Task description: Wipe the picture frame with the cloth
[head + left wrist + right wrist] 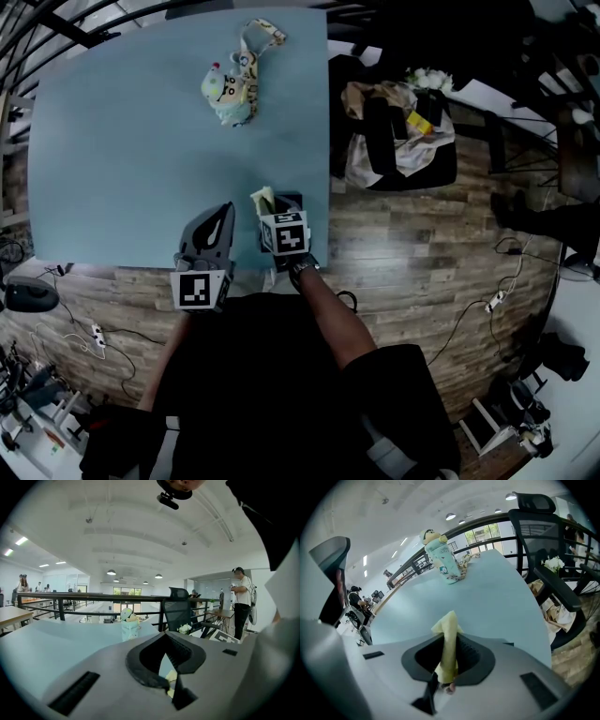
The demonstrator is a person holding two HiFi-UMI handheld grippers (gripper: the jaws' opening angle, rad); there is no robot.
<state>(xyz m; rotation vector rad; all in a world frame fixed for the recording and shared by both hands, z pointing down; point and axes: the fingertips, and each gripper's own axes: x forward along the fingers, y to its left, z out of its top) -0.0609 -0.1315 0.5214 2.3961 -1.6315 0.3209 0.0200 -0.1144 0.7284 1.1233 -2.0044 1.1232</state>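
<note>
Nearest the camera, a bare forearm (330,317) is seen reaching from a black-clad body to the right gripper (278,202). Both grippers are held side by side over the near edge of the light blue table (112,150).

The jaws of the right gripper are clamped on the yellow cloth (448,632), which is pinched upright between them, and its crumpled top is seen poking out above the jaws. The left gripper (225,212) is held just beside it with its jaws brought together on nothing (a sliver of the cloth is glimpsed through the gap behind them).

Well apart from both, towards the table's far edge, a mint-green bottle (228,91) with a figure-shaped top is stood, a patterned strap (253,42) being looped behind it.

Off the table's right side, a black office chair (380,131) draped with fabric is placed on the wooden floor (422,253), with white flowers (429,78) beyond it. A black railing (70,597) is seen past the table.
</note>
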